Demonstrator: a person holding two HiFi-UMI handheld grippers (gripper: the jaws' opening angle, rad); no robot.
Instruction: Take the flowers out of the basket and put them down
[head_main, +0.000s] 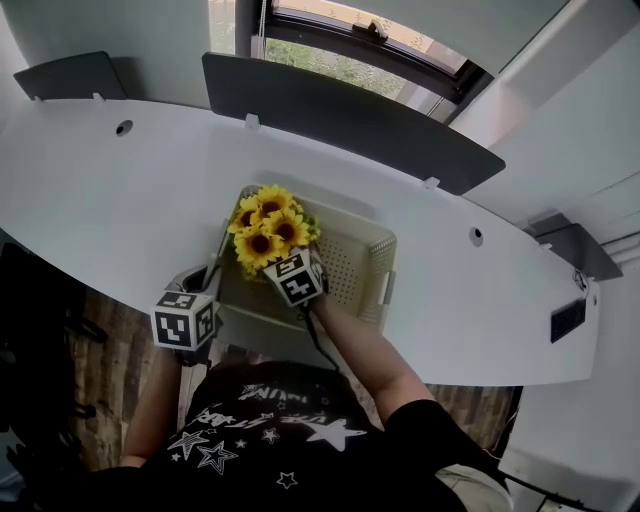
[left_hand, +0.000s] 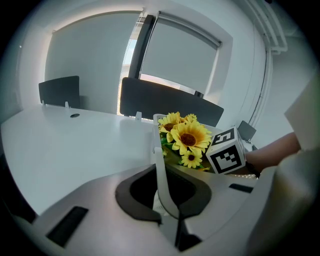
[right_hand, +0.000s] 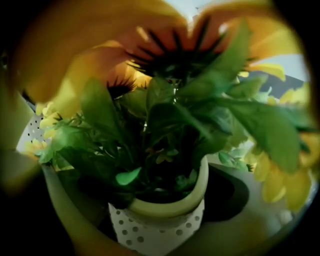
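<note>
Sunflowers in dotted white pot, gripped by right claw; left claw pinches basket wall.

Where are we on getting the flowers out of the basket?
Done: left claw clamps the basket by its wall, steadying it. In hand: right claw grips the dotted pot under the sunflowers, which are over the basket's corner. Left: lift clear and set them on the table.

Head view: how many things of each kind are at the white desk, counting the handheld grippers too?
basket: 1
potted sunflowers: 1
grippers: 2, the left gripper and the right gripper
Total: 4
</note>
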